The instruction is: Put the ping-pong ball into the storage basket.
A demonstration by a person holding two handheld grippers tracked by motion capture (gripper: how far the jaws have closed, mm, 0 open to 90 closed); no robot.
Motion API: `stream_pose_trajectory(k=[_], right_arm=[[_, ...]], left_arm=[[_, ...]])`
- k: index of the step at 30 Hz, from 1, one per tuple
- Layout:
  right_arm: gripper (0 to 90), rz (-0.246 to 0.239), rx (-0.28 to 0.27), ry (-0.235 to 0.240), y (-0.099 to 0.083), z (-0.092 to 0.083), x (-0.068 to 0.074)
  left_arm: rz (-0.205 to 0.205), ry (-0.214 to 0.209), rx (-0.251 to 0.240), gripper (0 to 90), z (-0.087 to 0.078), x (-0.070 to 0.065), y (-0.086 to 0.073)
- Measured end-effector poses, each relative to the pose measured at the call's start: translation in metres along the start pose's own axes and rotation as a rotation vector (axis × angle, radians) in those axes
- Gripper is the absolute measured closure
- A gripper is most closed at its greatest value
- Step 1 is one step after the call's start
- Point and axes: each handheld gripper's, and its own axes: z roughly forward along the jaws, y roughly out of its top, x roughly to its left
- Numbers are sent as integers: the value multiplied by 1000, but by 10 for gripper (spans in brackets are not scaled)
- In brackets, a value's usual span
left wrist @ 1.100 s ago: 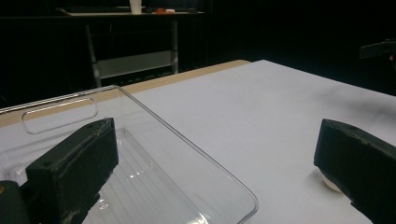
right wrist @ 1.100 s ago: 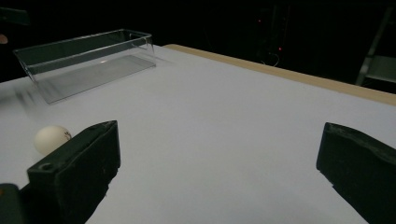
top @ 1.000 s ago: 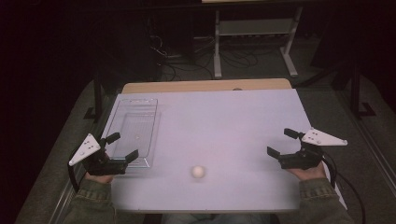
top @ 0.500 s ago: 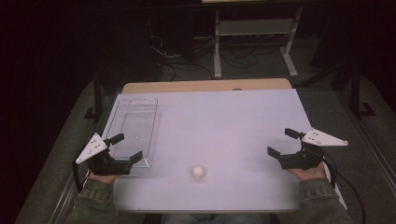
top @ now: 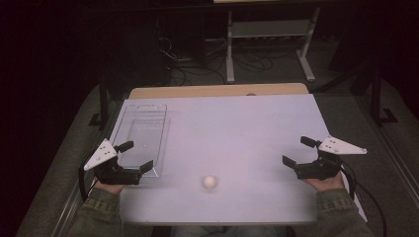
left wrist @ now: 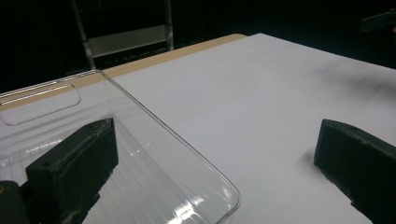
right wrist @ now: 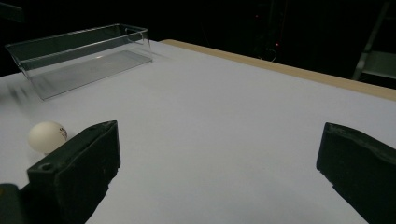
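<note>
We see the white table [top: 237, 133] with a clear plastic tray [top: 143, 133] along its left edge, nothing inside it that we can make out. At the tray's near end our left gripper [top: 134, 157] hangs released, jaws spread wide, one over the tray's near corner. By the right edge our right gripper [top: 298, 151] is released too, holding nothing. Near the front edge sits the small white ball [top: 210, 181], apart from both; its dark print is too small to read.

a white ball [top: 210, 181] lies between open left tongs [top: 136, 157] and right tongs [top: 296, 152].
</note>
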Motion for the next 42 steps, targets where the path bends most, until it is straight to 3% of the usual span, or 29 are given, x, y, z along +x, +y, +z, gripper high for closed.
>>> stream_pose_trajectory(k=[8,25,42], right_arm=[[0,2,9,1,-1,1,0],[0,2,11,1,-1,1,0],[0,7,20,1,-1,1,-1]], left_arm=[[16,-11,28,0,3,0,6],[64,-65,142,0,14,-2,24],[144,-100,205,0,27,-9,44]])
